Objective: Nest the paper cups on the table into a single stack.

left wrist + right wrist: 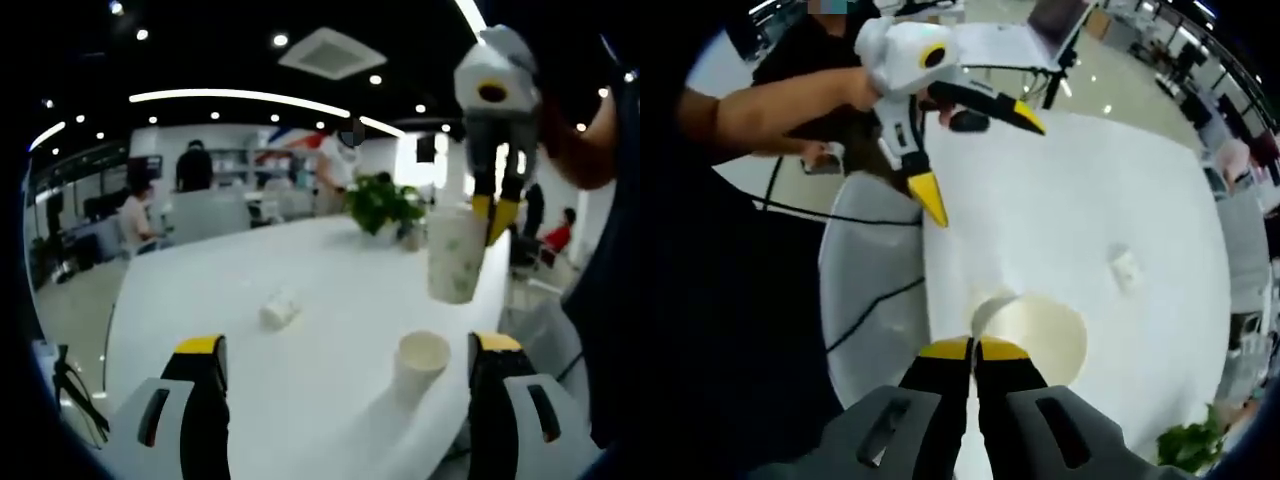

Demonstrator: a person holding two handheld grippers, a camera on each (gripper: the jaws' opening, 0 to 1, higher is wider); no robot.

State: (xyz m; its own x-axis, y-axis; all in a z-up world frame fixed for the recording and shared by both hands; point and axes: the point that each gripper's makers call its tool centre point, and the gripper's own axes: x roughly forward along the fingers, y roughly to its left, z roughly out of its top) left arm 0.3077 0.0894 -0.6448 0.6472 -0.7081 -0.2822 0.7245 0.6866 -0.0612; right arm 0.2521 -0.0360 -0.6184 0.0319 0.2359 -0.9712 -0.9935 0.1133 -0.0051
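Observation:
A white paper cup (455,255) with a faint pattern hangs in the air above the white table (320,400). My right gripper (494,212) comes down from the upper right and is shut on its rim. In the right gripper view I look down into that cup (1040,335), with the right gripper (975,348) pinching its near rim. Below and a little to the left of it, a second cup (420,362) stands upright on the table. A third cup (280,308) (1125,268) lies on its side farther off. My left gripper (348,345) (980,160) is open, holding nothing.
A potted plant (385,205) (1190,445) stands at the table's far end. The upright cup is close to the table's right edge. Chairs (875,290) stand beside the table, and people sit and stand in the office behind it.

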